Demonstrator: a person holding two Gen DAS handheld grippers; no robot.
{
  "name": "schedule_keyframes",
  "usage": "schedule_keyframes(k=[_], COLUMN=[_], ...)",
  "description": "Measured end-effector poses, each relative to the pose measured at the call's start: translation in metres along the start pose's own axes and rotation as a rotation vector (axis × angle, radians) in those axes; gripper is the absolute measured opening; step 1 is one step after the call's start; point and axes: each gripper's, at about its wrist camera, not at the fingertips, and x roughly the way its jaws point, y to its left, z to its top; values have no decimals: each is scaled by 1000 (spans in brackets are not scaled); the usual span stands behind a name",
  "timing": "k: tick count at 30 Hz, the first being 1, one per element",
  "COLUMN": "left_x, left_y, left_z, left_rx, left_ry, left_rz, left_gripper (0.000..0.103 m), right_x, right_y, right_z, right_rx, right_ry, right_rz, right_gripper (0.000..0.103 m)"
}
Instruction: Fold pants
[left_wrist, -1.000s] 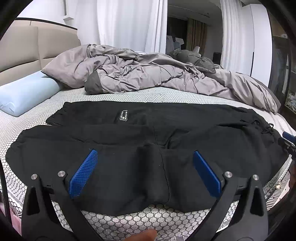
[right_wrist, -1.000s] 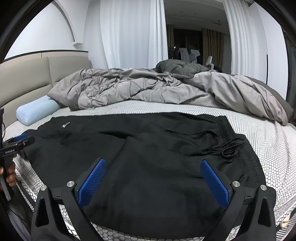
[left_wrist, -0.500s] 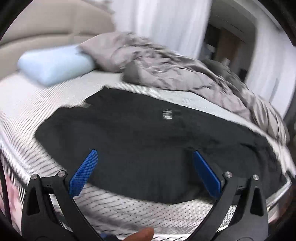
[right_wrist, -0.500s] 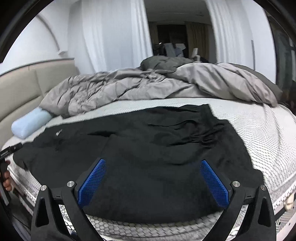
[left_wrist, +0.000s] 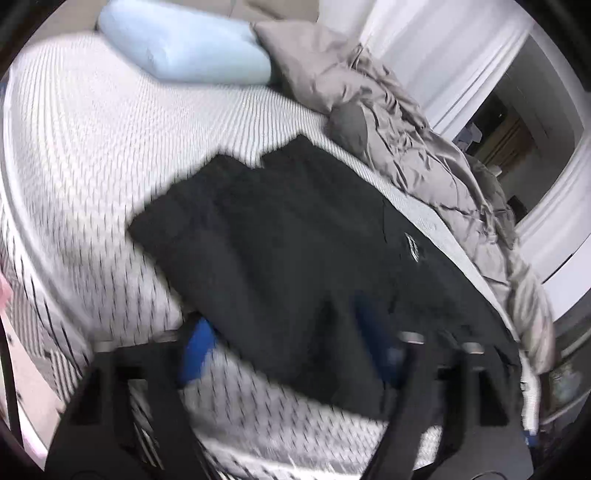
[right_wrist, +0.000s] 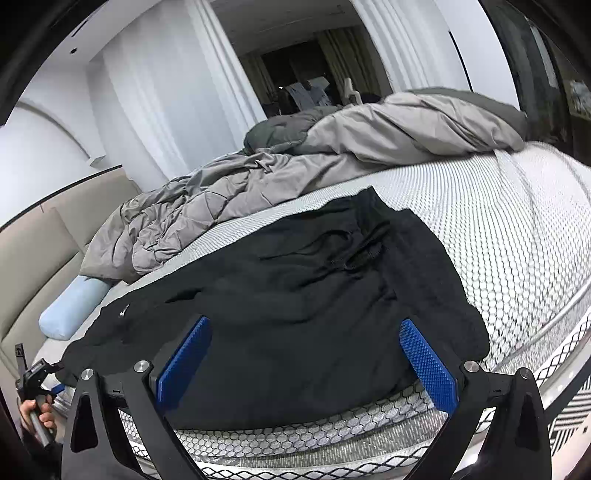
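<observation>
Black pants (right_wrist: 295, 295) lie spread across the bed, legs toward the left, waistband with drawstring (right_wrist: 354, 254) toward the right. In the left wrist view the pants' leg end (left_wrist: 280, 240) lies just ahead. My left gripper (left_wrist: 288, 354) is open, blurred, its blue pads straddling the near edge of the leg end; the left gripper also shows far left in the right wrist view (right_wrist: 37, 373). My right gripper (right_wrist: 306, 362) is open and empty, its blue pads (right_wrist: 428, 362) over the pants' near edge by the waist.
A crumpled grey duvet (right_wrist: 295, 170) fills the far side of the bed. A light blue pillow (left_wrist: 184, 48) lies by the beige headboard (right_wrist: 33, 240). The honeycomb-patterned mattress (right_wrist: 517, 240) shows right of the waistband. The bed edge is just below both grippers.
My left gripper has swung left and tilted toward the leg end, with motion blur. My right gripper has shifted right toward the waistband and rolled. Both stay open.
</observation>
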Motion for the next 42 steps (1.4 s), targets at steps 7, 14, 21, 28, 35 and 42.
schedule_keyframes(k=[7,14,21,28,35,42], left_x=[4,17,22,1,9,-17], left_y=[-9,2,-3,-25,-23,-29], left_z=[33,42,36,27,13,14], left_rx=[32,-7,23,62,59,25], left_ry=[-70,-59,-41,-32,54,3], left_rz=[48,54,81,82,137,80], left_gripper=[6,5,5,4,4,58], right_x=[-3,-25,35,16,29,-6], right_y=[-13,-57,-94,-68,-90,-82], right_z=[4,-3,-5,44,23,30], right_rx=[61,327,563,220,218,140], right_ry=[35,85,210,179,265,105], right_rz=[-77,-132,-47,-117,-135,-203], right_gripper=[103,103,65,22,22,74])
